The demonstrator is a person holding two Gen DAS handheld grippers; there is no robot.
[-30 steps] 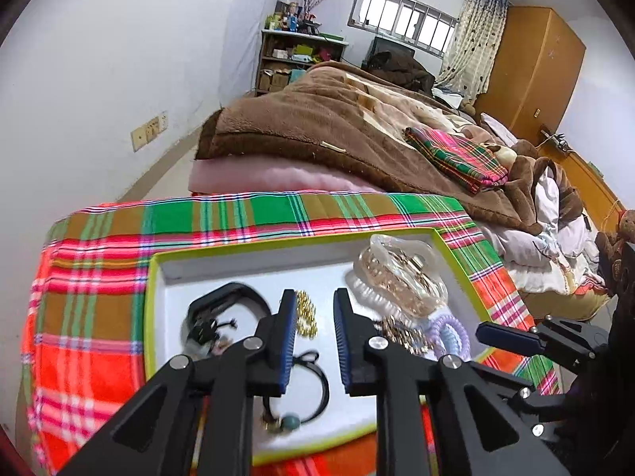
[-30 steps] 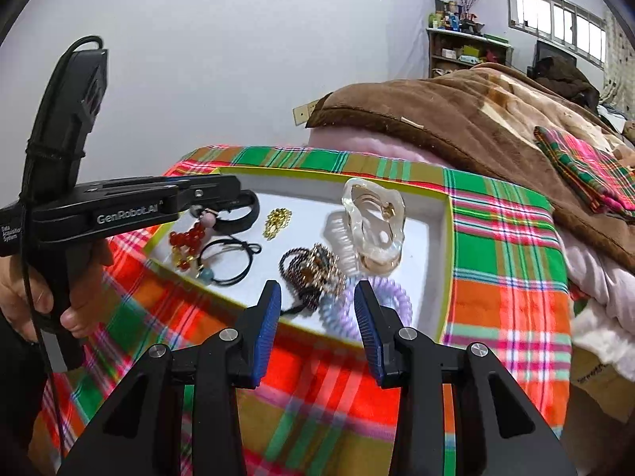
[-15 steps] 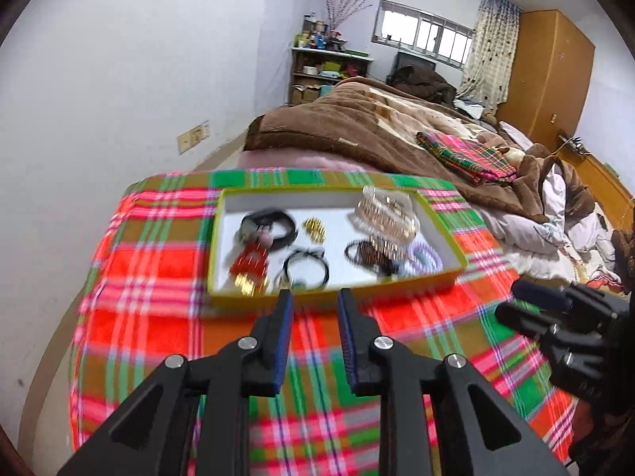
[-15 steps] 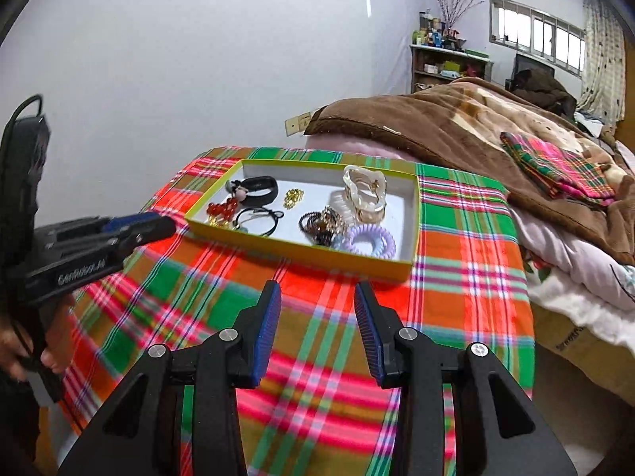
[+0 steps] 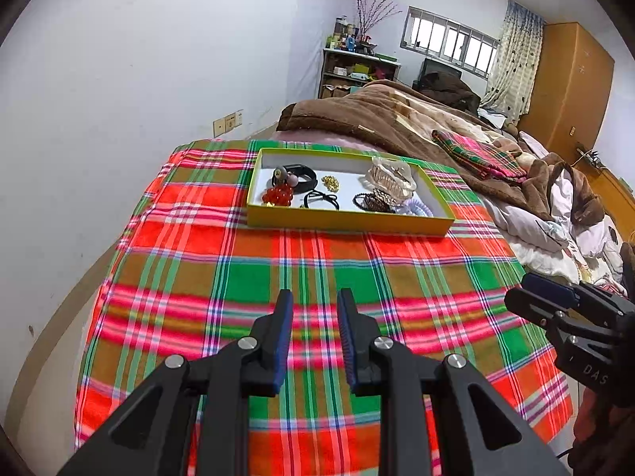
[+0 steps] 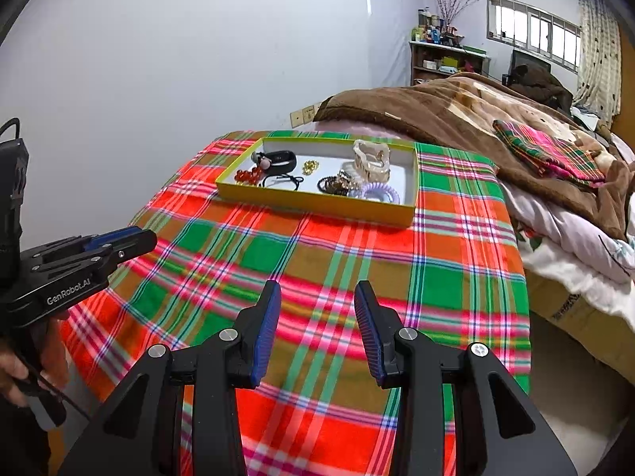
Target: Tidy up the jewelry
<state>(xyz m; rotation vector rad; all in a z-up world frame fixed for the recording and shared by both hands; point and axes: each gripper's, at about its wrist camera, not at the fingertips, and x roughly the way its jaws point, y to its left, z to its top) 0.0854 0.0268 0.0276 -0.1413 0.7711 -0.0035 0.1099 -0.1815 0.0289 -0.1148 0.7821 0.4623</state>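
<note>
Nearest, the left gripper (image 5: 314,297) and right gripper (image 6: 317,289) are held apart-jawed and empty over the plaid cloth (image 5: 246,277). Farther off, the jewelry is seen inside the yellow-green tray (image 5: 349,222); the purple coil hair tie (image 5: 416,209) is partly hidden by its wall.
</note>
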